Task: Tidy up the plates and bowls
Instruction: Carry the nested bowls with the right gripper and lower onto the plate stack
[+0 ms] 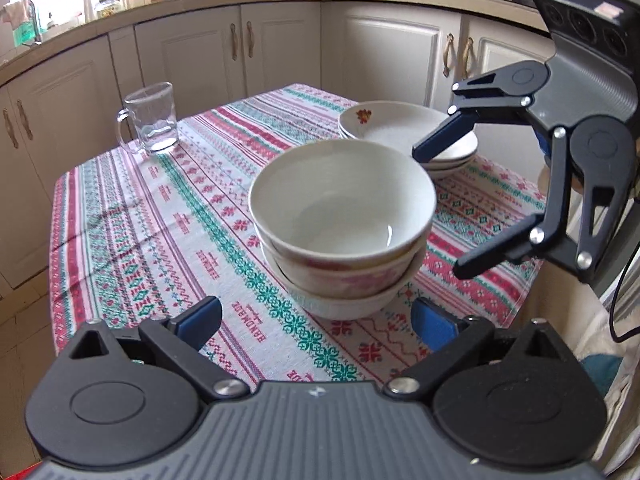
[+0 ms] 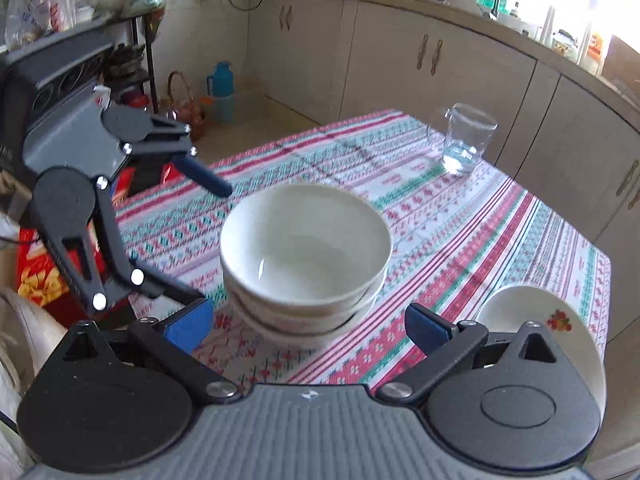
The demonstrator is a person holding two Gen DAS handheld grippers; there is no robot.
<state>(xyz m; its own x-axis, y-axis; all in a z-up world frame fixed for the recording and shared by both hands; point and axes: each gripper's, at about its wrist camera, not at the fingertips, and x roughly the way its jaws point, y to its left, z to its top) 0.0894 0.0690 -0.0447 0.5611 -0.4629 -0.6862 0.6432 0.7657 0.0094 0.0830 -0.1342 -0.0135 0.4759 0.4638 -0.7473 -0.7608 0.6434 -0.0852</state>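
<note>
Three white bowls (image 1: 340,220) stand nested in a stack on the patterned tablecloth (image 1: 160,220). Just in front of them my left gripper (image 1: 318,322) is open, with nothing between its blue pads. Behind the bowls lies a stack of white plates (image 1: 400,128) with a flower print. My right gripper (image 1: 438,212) hangs open to the right of the bowls, its upper finger over the plates. In the right wrist view the bowl stack (image 2: 304,248) sits ahead of the open right gripper (image 2: 310,326). The plates (image 2: 532,320) are at lower right, and the left gripper (image 2: 212,244) is open at the left.
A clear glass mug (image 1: 150,120) (image 2: 464,140) stands near the table's far corner. White kitchen cabinets (image 1: 280,48) ring the table. A blue thermos (image 2: 222,80) and a basket (image 2: 180,96) sit on the floor, with a red box (image 2: 40,276) beside the table edge.
</note>
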